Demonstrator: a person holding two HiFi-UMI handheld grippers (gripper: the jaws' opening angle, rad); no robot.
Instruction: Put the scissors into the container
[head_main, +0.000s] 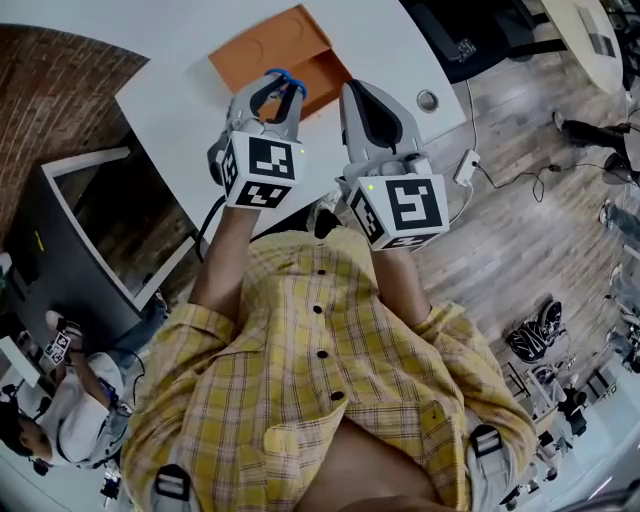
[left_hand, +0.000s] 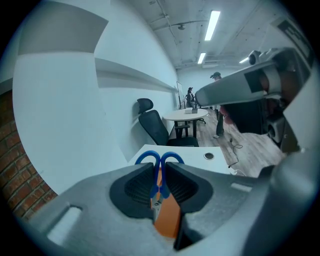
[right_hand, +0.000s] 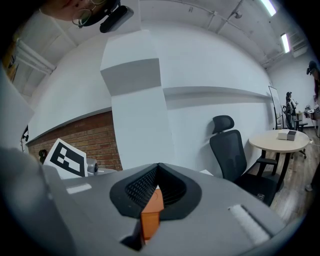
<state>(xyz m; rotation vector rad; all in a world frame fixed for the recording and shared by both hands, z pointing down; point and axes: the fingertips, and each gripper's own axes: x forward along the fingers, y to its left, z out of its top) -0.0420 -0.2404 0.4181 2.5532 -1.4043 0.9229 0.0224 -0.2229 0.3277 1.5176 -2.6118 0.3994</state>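
- Left claw (head_main: 283, 88) is pinching the scissors (left_hand: 156, 187) by their blue loops over the container (head_main: 270, 50); they could be slipping and missing it.
- Right claw (head_main: 351, 93), closed and empty, is crowding the drop.

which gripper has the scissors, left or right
The left gripper: its jaws are shut on the blue handles of the scissors. The right gripper has its jaws together, gripping nothing.

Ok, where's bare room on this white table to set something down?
Bare table lies left of the orange container, out to the corner, and right of it, around the round grommet. Crowded: the container's near edge, where the left gripper, holding the scissors, and the right gripper sit side by side.
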